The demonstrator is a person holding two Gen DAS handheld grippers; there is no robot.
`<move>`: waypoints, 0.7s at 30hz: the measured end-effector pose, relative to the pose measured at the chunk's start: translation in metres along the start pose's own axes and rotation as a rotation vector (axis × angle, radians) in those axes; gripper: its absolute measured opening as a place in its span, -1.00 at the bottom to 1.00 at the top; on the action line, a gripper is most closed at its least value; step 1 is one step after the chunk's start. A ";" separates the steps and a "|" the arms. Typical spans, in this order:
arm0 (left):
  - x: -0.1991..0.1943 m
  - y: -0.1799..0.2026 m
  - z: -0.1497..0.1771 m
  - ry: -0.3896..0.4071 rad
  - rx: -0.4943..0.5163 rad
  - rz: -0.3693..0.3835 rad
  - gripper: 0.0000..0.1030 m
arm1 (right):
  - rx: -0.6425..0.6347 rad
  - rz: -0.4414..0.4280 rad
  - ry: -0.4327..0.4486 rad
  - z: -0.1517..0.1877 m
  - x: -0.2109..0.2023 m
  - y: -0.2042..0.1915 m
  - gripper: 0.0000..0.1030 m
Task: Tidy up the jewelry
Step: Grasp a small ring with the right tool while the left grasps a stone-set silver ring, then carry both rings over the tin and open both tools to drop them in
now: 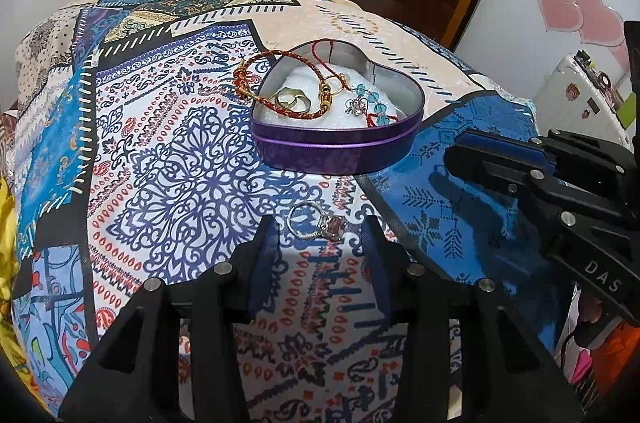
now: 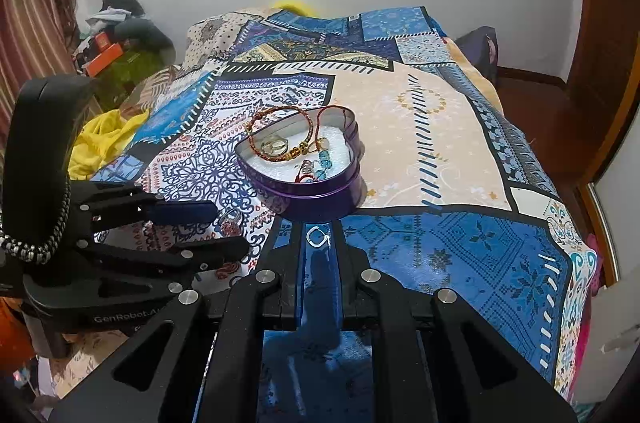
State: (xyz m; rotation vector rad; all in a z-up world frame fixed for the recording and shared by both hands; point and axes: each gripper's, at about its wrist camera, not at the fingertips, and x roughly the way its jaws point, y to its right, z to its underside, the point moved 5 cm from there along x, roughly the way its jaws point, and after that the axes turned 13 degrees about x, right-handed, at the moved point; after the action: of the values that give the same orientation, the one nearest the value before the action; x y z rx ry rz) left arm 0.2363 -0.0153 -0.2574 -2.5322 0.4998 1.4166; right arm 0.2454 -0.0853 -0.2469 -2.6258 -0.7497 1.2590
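Two markings are legible. In the left wrist view, the letters "DAS" are printed in pale capitals on the black body of the right gripper [image 1: 454, 153], near the right edge of the frame; any further characters run out of sight. In the right wrist view, the brand "GenRobot.AI" is printed in grey on the black lower body of the left gripper [image 2: 230, 227], at the lower left. Stickers on a white appliance [image 1: 580, 91] are too small to read.

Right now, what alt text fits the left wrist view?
The open left gripper frames a stone-set ring on a patterned bedspread. Beyond sits a purple heart-shaped tin of bracelets; the right gripper enters from the right.
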 end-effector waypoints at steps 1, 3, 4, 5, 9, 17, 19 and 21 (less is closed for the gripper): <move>0.001 -0.001 -0.001 0.001 -0.003 0.005 -0.17 | 0.002 -0.001 0.002 0.000 0.000 0.000 -0.81; 0.001 -0.001 -0.002 0.005 -0.008 0.006 -0.24 | 0.006 -0.003 0.006 -0.001 -0.001 0.001 -0.81; 0.002 -0.001 -0.002 0.007 -0.007 0.002 -0.40 | 0.006 -0.004 0.008 -0.002 -0.001 0.001 -0.81; 0.003 -0.001 -0.003 0.008 -0.007 0.002 -0.42 | 0.007 -0.004 0.009 -0.002 -0.001 0.002 -0.81; 0.002 -0.001 -0.004 0.014 -0.003 -0.010 -0.42 | 0.008 -0.006 0.015 -0.003 -0.005 0.003 -0.81; -0.021 -0.002 -0.008 0.065 -0.012 -0.024 -0.42 | 0.007 -0.005 0.049 -0.013 -0.015 0.001 -0.81; -0.029 -0.003 -0.013 0.087 -0.013 -0.027 -0.42 | 0.005 -0.006 0.064 -0.017 -0.019 0.000 -0.81; -0.038 -0.004 -0.020 0.112 -0.015 -0.029 -0.42 | 0.004 -0.008 0.077 -0.022 -0.022 -0.002 -0.81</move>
State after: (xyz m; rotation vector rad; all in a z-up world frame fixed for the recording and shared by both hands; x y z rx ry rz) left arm 0.2352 -0.0106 -0.2151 -2.6301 0.4700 1.2792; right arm 0.2496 -0.0924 -0.2173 -2.6488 -0.7439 1.1486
